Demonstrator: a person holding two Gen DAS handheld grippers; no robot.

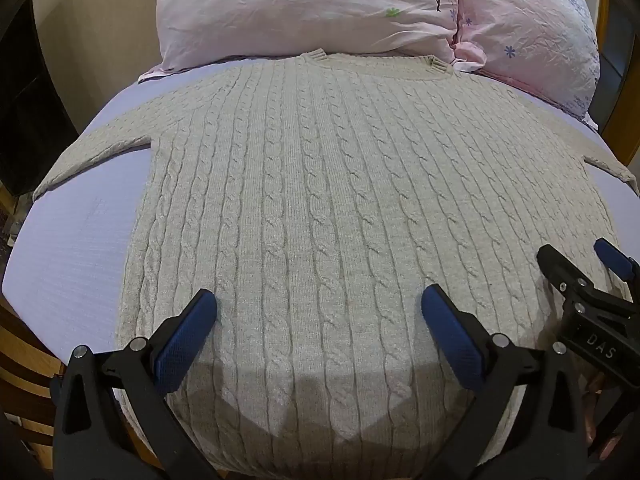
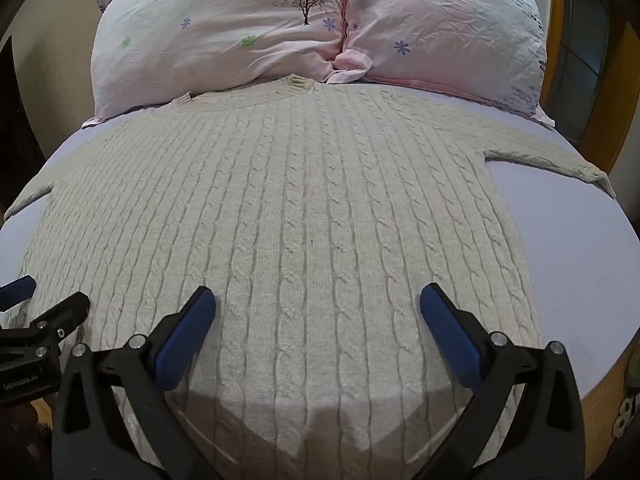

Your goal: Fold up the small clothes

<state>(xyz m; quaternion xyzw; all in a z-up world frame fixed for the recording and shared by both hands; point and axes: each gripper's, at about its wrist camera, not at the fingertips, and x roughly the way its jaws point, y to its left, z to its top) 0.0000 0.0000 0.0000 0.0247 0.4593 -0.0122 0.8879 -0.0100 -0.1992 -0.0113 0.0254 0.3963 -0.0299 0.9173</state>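
The sweater [image 1: 320, 200] [image 2: 288, 216] is beige cable-knit. It lies flat and unfolded on the bed, collar toward the pillows, both sleeves spread outward.

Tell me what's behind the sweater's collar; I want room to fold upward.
Two pink floral pillows lie right behind the sweater collar, on the lavender sheet. The left pillow overlaps the neckline edge; whatever lies beneath them is hidden.

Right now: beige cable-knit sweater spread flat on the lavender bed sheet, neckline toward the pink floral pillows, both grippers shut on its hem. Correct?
Not quite. The beige cable-knit sweater does lie flat on the lavender bed sheet, neckline toward the pink floral pillows, but the left gripper and right gripper are both open, holding nothing. Each wrist view shows its own fingers spread wide.
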